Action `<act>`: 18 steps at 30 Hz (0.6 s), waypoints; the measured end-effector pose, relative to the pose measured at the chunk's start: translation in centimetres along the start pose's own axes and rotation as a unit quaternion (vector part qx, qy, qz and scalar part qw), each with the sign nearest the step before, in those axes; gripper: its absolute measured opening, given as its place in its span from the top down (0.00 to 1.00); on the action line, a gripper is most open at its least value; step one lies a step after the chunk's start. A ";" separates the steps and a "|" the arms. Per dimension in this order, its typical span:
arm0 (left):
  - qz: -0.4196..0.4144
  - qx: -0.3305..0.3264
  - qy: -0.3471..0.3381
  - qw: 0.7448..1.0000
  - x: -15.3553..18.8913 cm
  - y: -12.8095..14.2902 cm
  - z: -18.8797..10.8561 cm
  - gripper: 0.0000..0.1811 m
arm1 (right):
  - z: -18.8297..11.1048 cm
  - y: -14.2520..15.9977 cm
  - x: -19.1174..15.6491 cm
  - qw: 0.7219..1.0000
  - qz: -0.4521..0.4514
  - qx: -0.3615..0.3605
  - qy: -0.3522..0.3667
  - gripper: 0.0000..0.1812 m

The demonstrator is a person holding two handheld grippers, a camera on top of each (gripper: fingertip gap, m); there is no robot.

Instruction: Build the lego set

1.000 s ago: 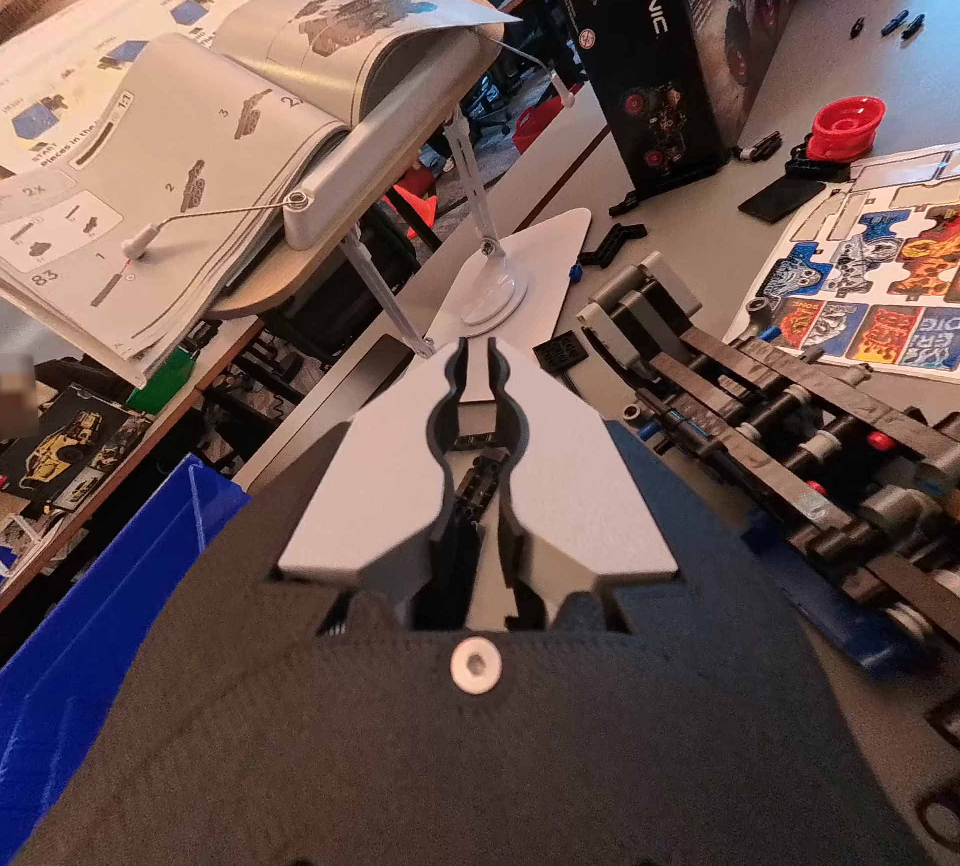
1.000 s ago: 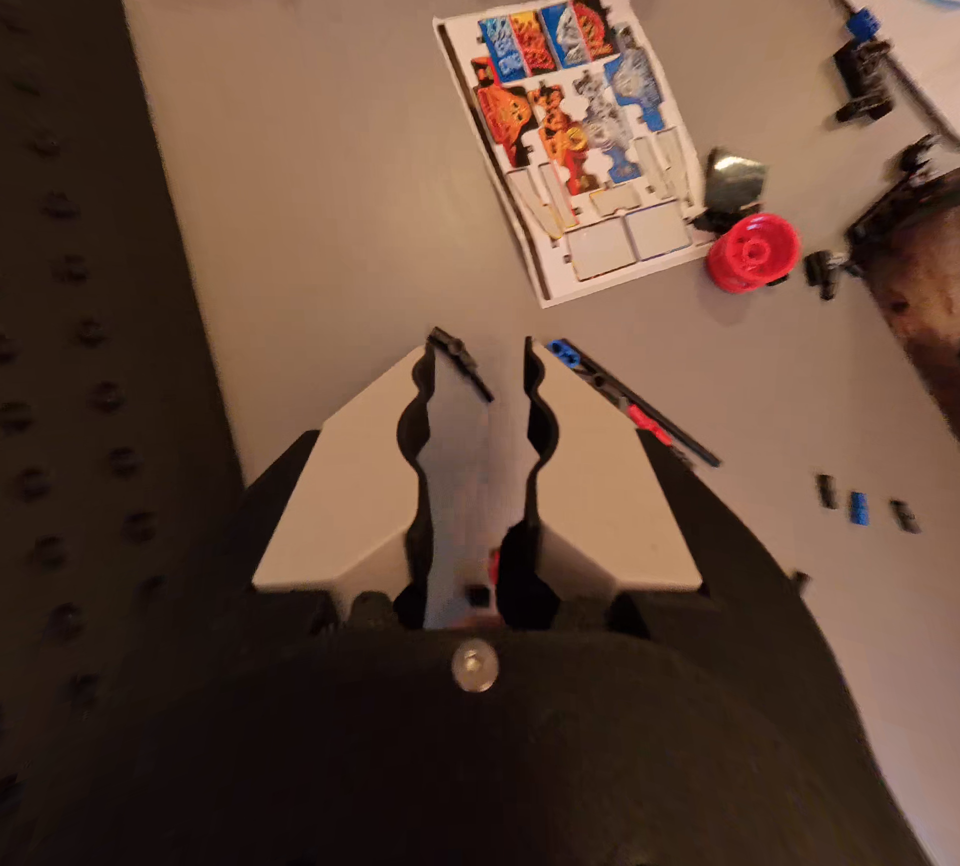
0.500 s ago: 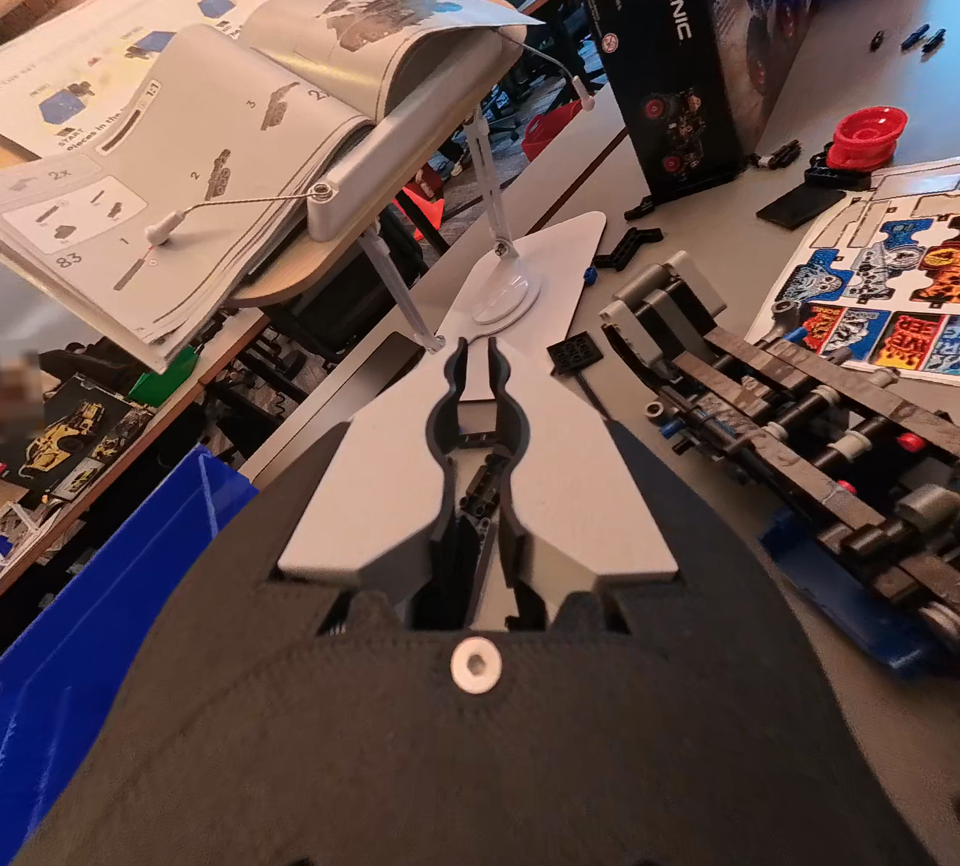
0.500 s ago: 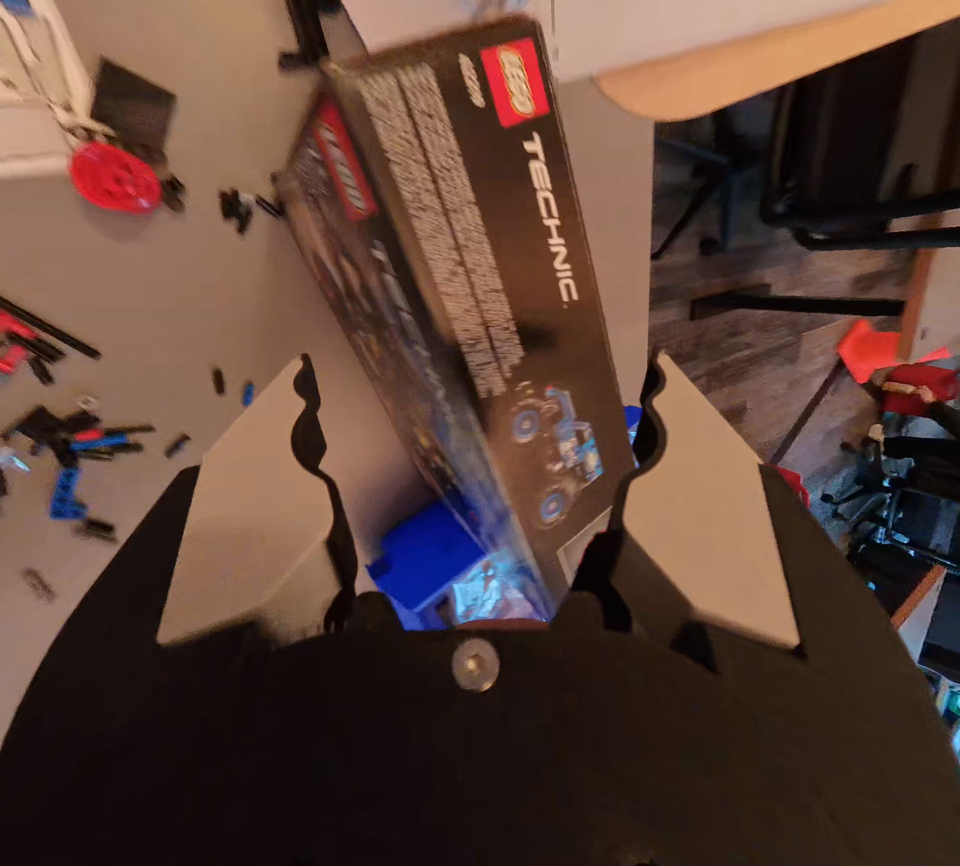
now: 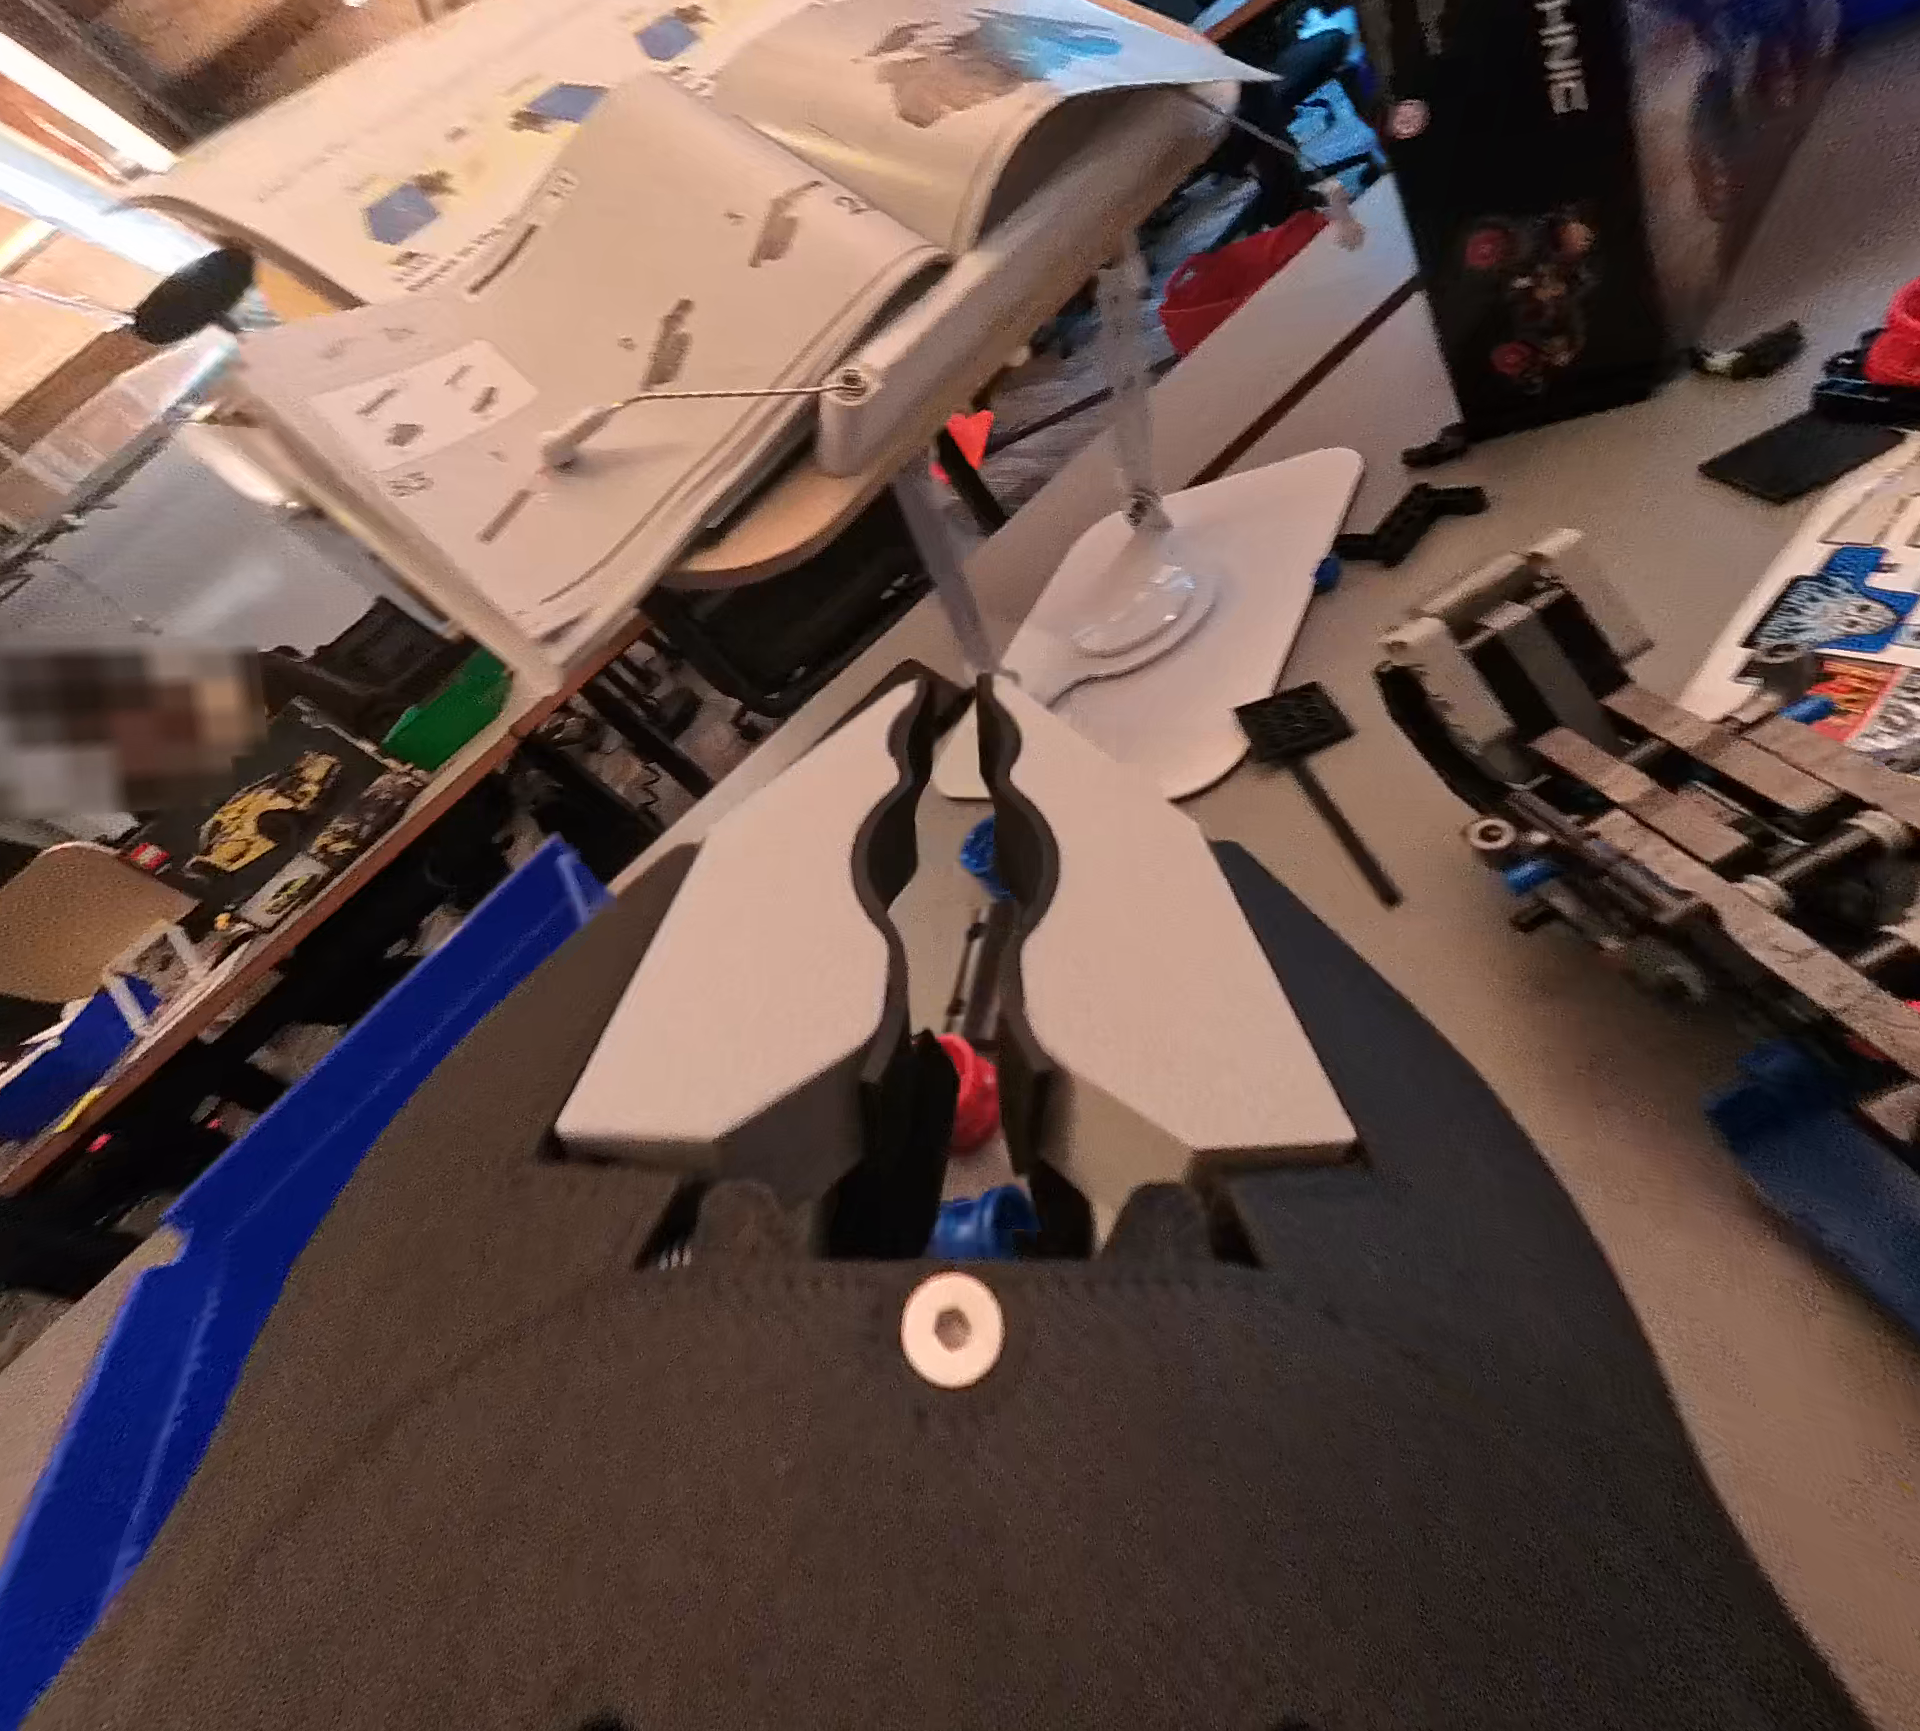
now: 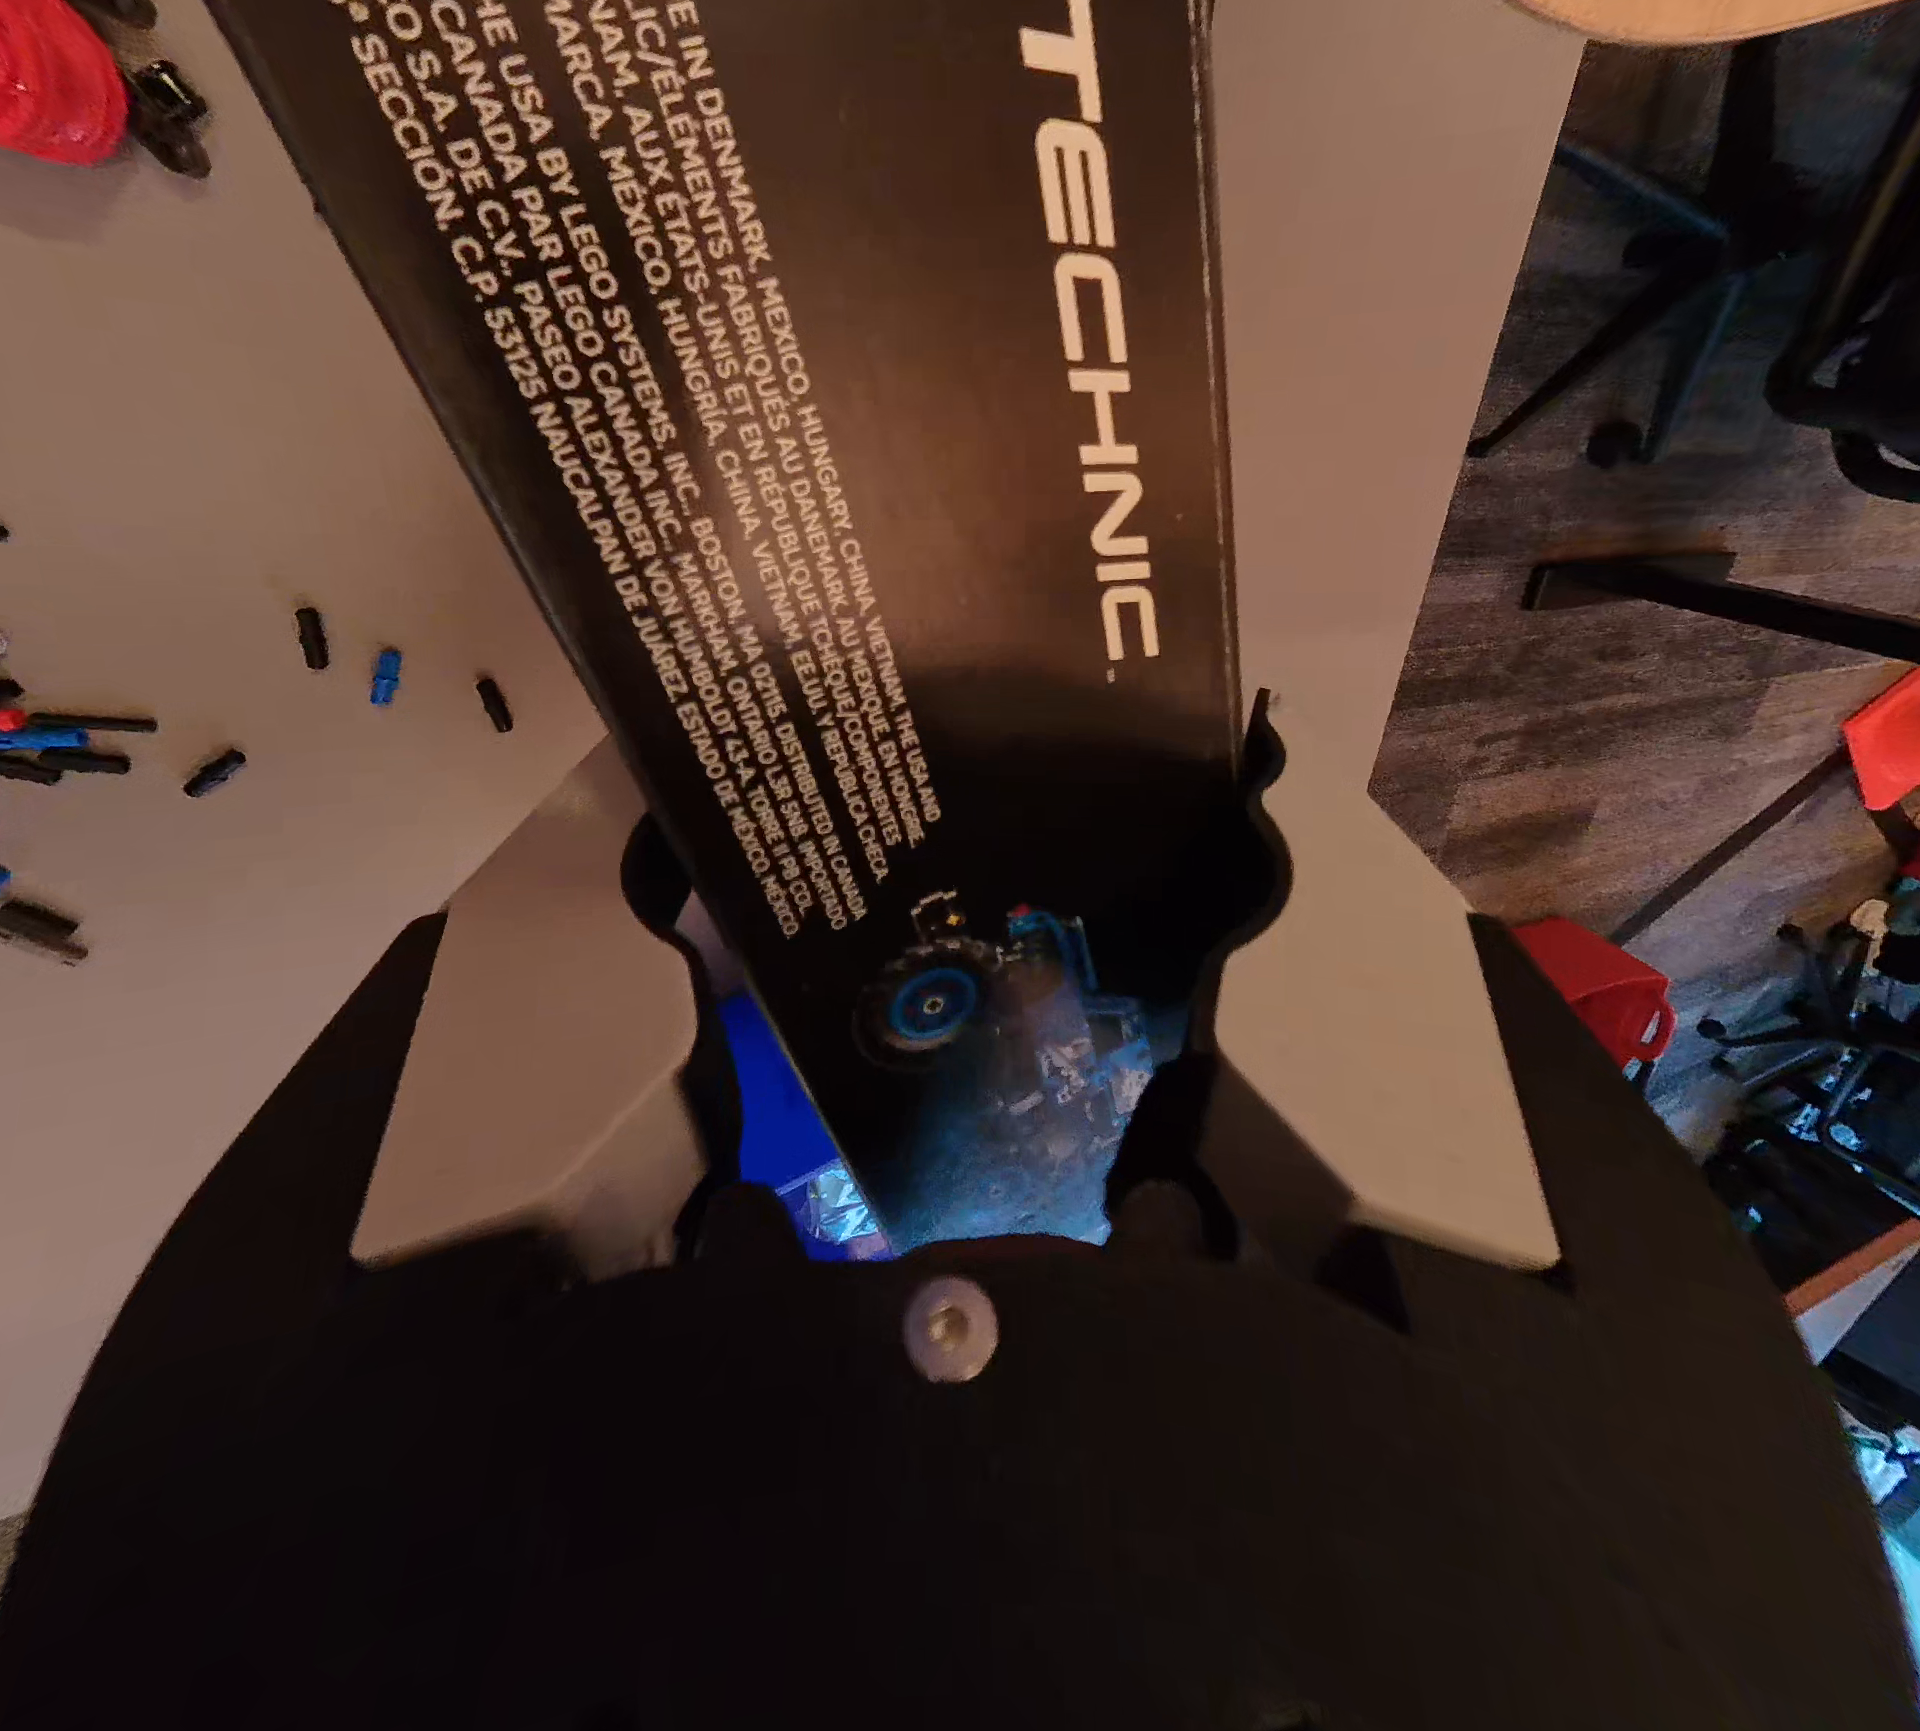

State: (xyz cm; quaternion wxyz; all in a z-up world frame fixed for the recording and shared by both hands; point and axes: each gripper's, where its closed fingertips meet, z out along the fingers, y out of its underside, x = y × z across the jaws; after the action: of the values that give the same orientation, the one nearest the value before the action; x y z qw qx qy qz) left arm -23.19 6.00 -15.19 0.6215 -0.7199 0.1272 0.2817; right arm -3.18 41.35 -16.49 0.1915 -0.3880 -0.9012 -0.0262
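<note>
My left gripper [image 5: 979, 696] is shut, its fingertips touching, low over the grey table [image 5: 1558, 497]. Small blue, black and red pieces [image 5: 977, 964] show on the table through the gap behind the tips. The dark, partly built chassis [image 5: 1662, 829] lies to its right. My right gripper [image 6: 951, 772] is open wide, and the end of the black set box [image 6: 831, 331] fills the space between its fingers. I cannot tell whether the fingers touch the box.
The open instruction booklet [image 5: 623, 279] rests on a white stand [image 5: 1143, 621]. The black box [image 5: 1527, 123], a sticker sheet [image 5: 1849, 642] and a black plate [image 5: 1294, 725] are nearby. A blue bin [image 5: 260, 1214] sits left. A red wheel hub [image 6: 52, 81] and loose pins [image 6: 384, 673] lie left of the box. There is about 40 cm between the tips of the two grippers.
My right gripper swung from the sticker sheet to the box, opened wide and moved close to the box's end. My left gripper shifted, its tips closed, and different loose pieces show beneath it.
</note>
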 end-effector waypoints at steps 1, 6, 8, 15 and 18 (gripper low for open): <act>-0.001 0.001 -0.012 1.000 -0.8 0.0 -0.3 0.97 | -0.2 0.1 -0.2 1.000 -0.001 0.001 0.000 0.43; -0.026 0.005 -0.044 0.999 -3.2 0.2 -1.1 0.97 | -1.0 -0.3 -2.0 1.000 0.000 0.007 -0.016 0.45; -0.027 0.002 -0.046 0.999 -3.4 0.3 -1.2 0.97 | -1.2 -0.2 -2.6 1.000 -0.002 -0.003 -0.017 0.45; -0.026 -0.004 -0.032 0.999 -2.7 0.4 -0.9 0.97 | -2.0 1.0 -4.2 0.998 0.029 -0.034 -0.032 0.46; -0.027 -0.002 -0.030 0.999 -2.6 0.3 -0.9 0.97 | -2.4 1.4 -4.4 0.997 0.049 -0.041 -0.031 0.46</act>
State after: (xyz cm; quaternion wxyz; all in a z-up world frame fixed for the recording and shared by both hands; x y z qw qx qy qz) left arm -25.25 4.64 -13.90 0.6308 -0.7155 0.0887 0.2870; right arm 1.39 38.83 -16.05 0.1488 -0.4400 -0.8846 -0.0417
